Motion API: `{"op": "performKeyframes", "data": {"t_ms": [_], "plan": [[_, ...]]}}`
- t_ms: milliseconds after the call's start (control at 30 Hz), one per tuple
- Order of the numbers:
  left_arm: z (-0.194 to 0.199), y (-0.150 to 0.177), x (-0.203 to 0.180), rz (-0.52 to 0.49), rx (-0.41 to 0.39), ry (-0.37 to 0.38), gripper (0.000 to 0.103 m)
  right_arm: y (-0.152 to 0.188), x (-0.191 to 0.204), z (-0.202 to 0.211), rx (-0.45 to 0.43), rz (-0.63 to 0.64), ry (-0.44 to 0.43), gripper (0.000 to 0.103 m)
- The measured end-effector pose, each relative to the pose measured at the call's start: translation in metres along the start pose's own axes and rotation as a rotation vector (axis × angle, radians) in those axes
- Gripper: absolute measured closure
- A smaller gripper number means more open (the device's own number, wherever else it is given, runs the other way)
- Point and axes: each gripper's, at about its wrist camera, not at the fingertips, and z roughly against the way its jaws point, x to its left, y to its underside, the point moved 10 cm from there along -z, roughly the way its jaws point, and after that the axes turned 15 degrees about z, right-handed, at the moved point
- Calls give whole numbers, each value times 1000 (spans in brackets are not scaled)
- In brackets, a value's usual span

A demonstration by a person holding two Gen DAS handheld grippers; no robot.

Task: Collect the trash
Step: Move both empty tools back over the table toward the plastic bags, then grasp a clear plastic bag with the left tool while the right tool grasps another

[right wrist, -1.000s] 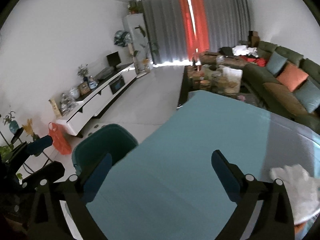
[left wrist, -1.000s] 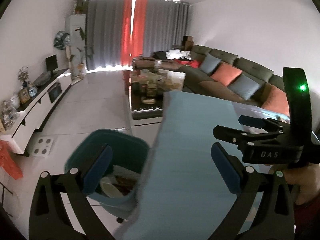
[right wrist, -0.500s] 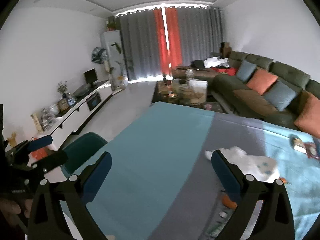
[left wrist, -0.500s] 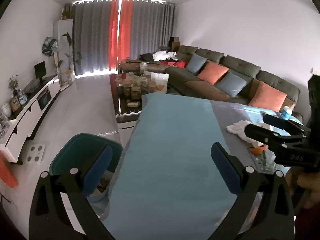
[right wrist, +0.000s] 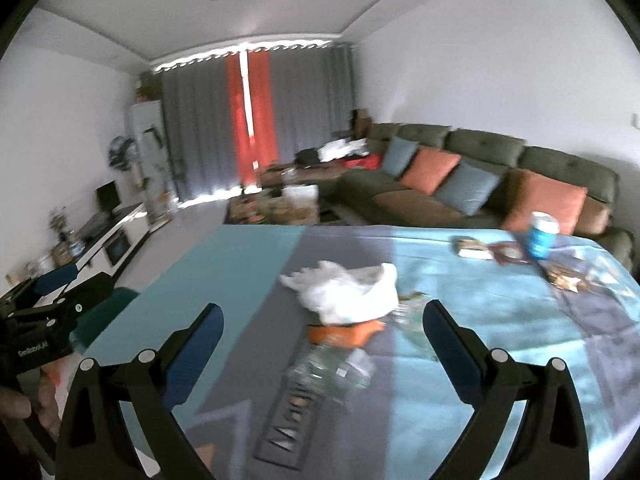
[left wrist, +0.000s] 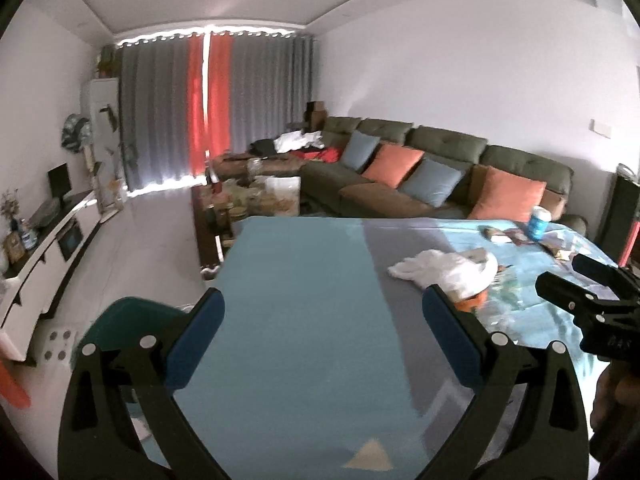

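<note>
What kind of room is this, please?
Most likely a home living room: a long sofa with cushions along the wall, closed curtains at the far end, and a low TV cabinet on the left. A table with trash stands in front.

The left gripper (left wrist: 323,334) is held level with its two blue-padded fingers (left wrist: 196,338) spread wide apart and nothing gripped between them; in the right wrist view it is seen at the left edge, grasped from below by a hand (right wrist: 24,408). The right gripper (right wrist: 323,334) is likewise carried with its jaws fully spread and empty, its blue pads (right wrist: 450,342) pointing forward. In the left wrist view it is seen at the right edge, with the holding hand (left wrist: 612,400) only partly visible beneath it.
</note>
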Motion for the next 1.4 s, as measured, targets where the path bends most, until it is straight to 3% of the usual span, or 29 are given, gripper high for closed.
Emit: {"op": "performKeyframes", "data": {"t_ms": [167,500,667,1033,1300,1333,1400], "plan": [[-5,14,-34,-25,16,63,6,15,-28,16,10,-28,71,7],[-36,58,-88,-127,132,168,6,44,-71,29,52,-109,129,7],[-58,80,-120,-167,184,249,6,50,-93,15,83,-157,120,7],[-106,108,-163,-179,282,289,6,54,-117,-31,141,-177,78,7],[-131,134,-178,-194,400,283,31,60,-119,-51,169,-183,42,7],[-132,136,-180,-198,408,289,44,61,-118,-54,174,-185,30,7],[-135,139,-180,-202,415,285,46,61,-116,-62,184,-185,7,7]]}}
